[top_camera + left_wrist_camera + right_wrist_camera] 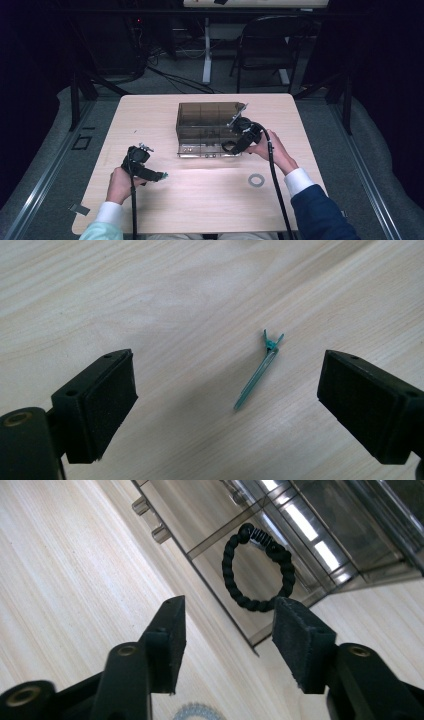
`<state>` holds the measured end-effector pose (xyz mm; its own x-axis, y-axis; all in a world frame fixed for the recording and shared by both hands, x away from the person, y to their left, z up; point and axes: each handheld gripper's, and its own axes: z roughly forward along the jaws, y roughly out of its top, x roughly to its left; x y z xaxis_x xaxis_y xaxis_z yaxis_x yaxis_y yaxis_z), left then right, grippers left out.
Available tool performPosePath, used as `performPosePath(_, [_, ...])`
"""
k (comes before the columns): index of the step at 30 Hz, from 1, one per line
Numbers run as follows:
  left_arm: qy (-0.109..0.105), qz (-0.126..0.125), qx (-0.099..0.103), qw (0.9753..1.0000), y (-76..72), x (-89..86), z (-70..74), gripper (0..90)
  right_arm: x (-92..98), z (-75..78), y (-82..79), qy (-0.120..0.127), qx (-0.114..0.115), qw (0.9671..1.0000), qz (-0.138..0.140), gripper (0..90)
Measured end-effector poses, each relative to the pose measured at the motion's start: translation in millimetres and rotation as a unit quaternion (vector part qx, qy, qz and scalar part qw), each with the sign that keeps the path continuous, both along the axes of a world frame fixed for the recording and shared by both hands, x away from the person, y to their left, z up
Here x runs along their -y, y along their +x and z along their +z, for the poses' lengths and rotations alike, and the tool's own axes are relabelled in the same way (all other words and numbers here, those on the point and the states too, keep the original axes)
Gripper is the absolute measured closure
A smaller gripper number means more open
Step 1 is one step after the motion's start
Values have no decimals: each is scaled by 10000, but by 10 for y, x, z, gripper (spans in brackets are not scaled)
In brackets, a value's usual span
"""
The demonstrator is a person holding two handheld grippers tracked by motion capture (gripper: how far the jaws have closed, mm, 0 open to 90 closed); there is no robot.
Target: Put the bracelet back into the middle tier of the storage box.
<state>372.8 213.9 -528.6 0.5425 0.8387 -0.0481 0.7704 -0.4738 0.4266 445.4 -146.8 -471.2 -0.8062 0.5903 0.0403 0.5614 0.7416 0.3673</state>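
Note:
A slim teal hair clip (257,372) lies flat on the wooden table. My left gripper (225,395) hangs open over it, one jaw on each side, neither touching. In the high view the same gripper (156,175) is at the front left, with the clip (164,175) at its tips. A black braided ring (257,567) lies in the pulled-out clear drawer (215,580) of a smoky plastic organizer (210,120). My right gripper (227,630) stands open just short of the ring, holding nothing. In the high view that gripper (233,145) is at the organizer's front right corner.
A grey flat ring (256,180) lies on the table at the front right, and its edge (197,712) is below my right jaws. The drawer front carries small knobs (150,517). A chair (265,45) and desk legs stand beyond the table.

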Motion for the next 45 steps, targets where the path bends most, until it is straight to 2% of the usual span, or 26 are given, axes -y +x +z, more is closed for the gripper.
performPosePath(4, [5,6,-11,10000,1,2,-1,88,96,1,-79,61,43,10000,-56,386])
performPosePath(8, [2,0,-12,10000,2,4,-2,88,220,-19,-143,16,53,9999,-140,323])
performPosePath(9, [9,-1,-12,10000,3,2,-2,88,261,-40,-165,104,76,9997,-228,302])
performPosePath(10, [7,4,-15,10000,4,-1,-3,88,291,-38,-166,30,63,9998,-198,288])
performPosePath(19, [9,5,5,10000,3,2,-1,87,530,-174,-282,31,31,9989,-469,152])
performPosePath(20, [7,8,9,10000,3,2,0,87,550,-168,-279,-40,13,9991,-416,149])
performPosePath(21, [6,7,12,10000,2,2,1,87,568,-181,-293,26,31,9989,-477,145])
performPosePath(22, [8,8,20,10000,2,2,1,87,600,-163,-286,6,-212,9990,-397,139])
performPosePath(24, [4,17,24,10000,1,3,3,87,640,-146,-300,-208,-405,9981,-422,122])
performPosePath(27, [-1,10,27,10000,-4,8,7,87,695,-131,-318,-511,-513,9966,-390,92])
performPosePath(29, [-11,9,40,10000,-6,9,7,87,722,-167,-343,-466,-451,9970,-433,76])
performPosePath(31, [-19,12,49,10000,-6,10,8,87,750,-234,-376,-288,-332,9976,-538,67])
performPosePath(33, [-17,7,41,10000,-3,14,10,87,787,-284,-400,-284,-273,9973,-613,61])
performPosePath(34, [-14,-5,43,10000,0,17,8,87,792,-363,-417,96,-42,9974,-715,60])
performPosePath(35, [-14,-12,50,10000,2,22,7,87,807,-385,-427,153,-44,9970,-759,60])
performPosePath(41, [-48,-22,48,10000,2,23,4,87,907,-449,-469,80,-29,9960,-886,56])
performPosePath(43, [-54,-25,48,10000,0,24,5,86,925,-473,-488,191,-23,9948,-1001,56])
performPosePath(44, [-62,-32,56,10000,-2,26,5,85,937,-465,-482,121,-58,9956,-925,56])
performPosePath(45, [-67,-35,56,10000,-3,30,6,85,940,-479,-496,162,-4,9947,-1015,56])
